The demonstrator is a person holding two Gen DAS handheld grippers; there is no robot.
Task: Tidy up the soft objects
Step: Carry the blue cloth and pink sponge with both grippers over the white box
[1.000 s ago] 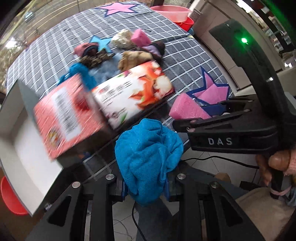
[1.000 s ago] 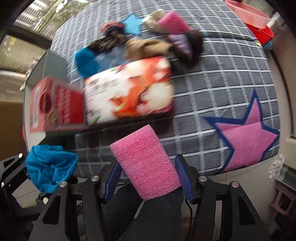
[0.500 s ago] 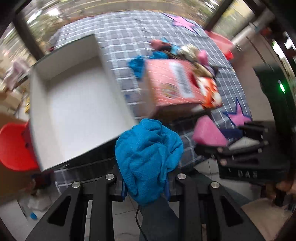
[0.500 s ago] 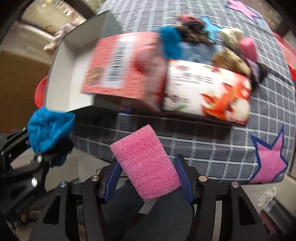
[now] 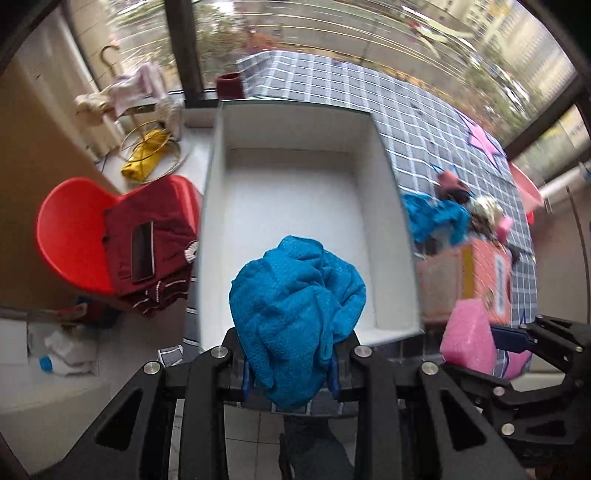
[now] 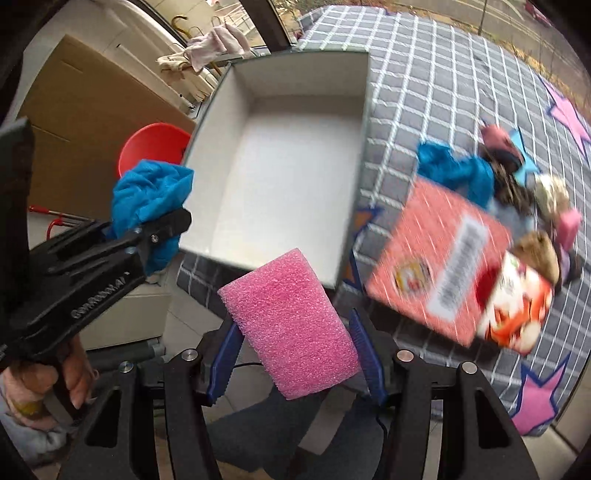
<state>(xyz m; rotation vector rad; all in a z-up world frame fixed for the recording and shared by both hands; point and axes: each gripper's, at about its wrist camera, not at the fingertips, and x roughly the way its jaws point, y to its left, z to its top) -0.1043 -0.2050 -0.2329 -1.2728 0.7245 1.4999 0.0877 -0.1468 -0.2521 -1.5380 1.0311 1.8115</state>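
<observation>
Left claw [image 5: 288, 369] pinching blue cloth [image 5: 295, 317], near edge of white box [image 5: 391, 206]. Right claw [image 6: 295, 354] pinching pink sponge [image 6: 291, 321], near box corner. Soft pile [image 6: 517, 184] far right on checked tablecloth [image 6: 424, 92].

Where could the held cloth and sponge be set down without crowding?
Free: the bare floor of the white open box between its four walls. Also free: checked tablecloth beyond the box. Crowded: the soft-item pile behind the red carton.

Looking like a lived-in home: checked cloth with stars [image 6: 461, 110] covering the table, red plastic chair [image 5: 70, 236] at left holding folded clothing [image 5: 147, 254], large windows [image 5: 332, 29] along the top.
</observation>
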